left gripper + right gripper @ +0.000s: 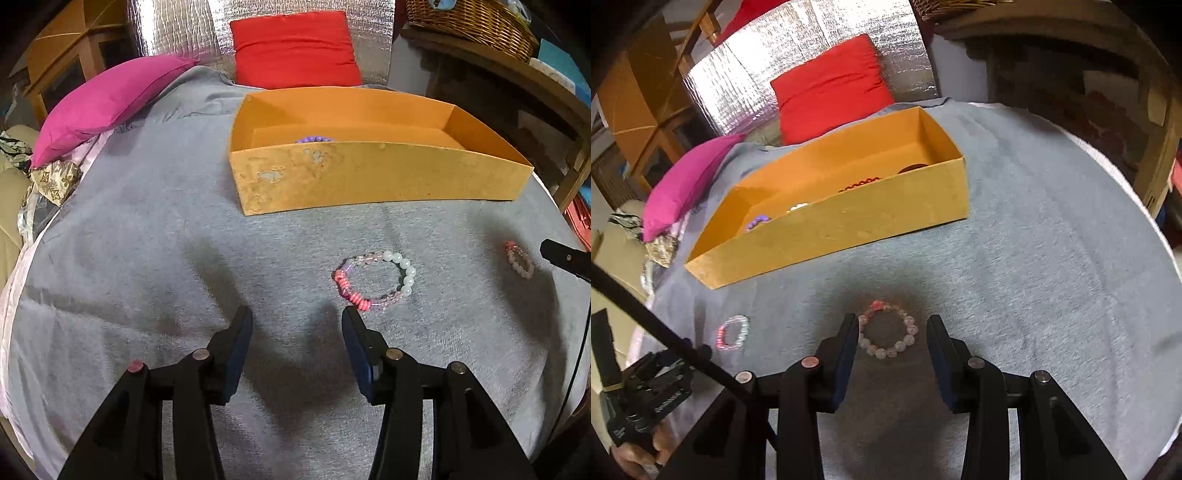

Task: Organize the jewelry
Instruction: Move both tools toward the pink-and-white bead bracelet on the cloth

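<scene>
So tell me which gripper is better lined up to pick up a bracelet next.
Right. The right gripper is open with the pale pink bracelet lying on the grey cloth between its fingers. The left gripper is also open, but the pink-and-white bracelet lies just past its right fingertip, off-centre.

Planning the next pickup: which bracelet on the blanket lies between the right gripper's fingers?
The pale pink round-bead bracelet. The bracelet with pink discs and white beads lies off to the side, nearer the left gripper.
</scene>
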Tool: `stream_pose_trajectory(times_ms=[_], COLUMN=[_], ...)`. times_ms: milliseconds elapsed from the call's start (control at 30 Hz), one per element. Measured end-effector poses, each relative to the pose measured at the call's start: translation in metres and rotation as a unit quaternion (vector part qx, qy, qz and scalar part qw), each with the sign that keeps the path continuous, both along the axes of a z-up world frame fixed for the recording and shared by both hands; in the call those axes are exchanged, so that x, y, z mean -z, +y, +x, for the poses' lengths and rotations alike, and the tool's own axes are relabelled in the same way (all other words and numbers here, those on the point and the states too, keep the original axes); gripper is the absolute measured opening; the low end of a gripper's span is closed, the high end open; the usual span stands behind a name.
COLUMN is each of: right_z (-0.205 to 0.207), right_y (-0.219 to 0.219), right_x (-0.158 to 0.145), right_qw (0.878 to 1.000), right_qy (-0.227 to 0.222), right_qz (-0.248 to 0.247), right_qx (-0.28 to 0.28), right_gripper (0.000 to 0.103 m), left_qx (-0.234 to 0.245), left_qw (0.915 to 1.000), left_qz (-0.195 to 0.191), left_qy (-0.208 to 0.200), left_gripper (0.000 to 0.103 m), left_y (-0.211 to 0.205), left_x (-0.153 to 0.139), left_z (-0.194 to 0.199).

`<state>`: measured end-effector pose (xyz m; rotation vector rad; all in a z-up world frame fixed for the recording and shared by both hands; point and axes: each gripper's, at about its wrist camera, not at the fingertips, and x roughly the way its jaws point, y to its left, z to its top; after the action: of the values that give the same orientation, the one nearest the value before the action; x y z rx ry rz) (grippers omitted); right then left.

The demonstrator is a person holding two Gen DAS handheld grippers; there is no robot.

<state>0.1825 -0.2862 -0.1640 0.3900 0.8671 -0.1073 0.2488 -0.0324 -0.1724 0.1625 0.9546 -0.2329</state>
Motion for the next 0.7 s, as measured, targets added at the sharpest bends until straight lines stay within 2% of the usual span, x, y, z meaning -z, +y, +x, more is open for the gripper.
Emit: stream_pose_trajectory(times_ms=[233, 500, 700], right_z=[0.000, 0.004, 0.003], right_y=[-0.003, 0.012, 0.005], right_x=[0.000, -0.006, -0.001], right_qw=[1.000, 1.000, 1.000], right_qy=[0.001, -0.001, 0.006], right_qz=[0.019, 0.006, 0.012], right_qx=[0.021, 0.015, 0.023], right_gripper=[0.042, 0.042, 0.042], left_qx=[-0.004, -0.004, -0.006], left_qw=[1.0000, 0.9998, 0.9996], left_qz=[0.000, 0.006, 0.010], left_qy=[-0.006, -0.021, -0.026], left_gripper=[0.051, 0.053, 0.053], left_y=[0.005, 0.008, 0.005], left_x=[-0.004, -0.011, -0.013], left_z=[-0.001, -0.006, -0.006])
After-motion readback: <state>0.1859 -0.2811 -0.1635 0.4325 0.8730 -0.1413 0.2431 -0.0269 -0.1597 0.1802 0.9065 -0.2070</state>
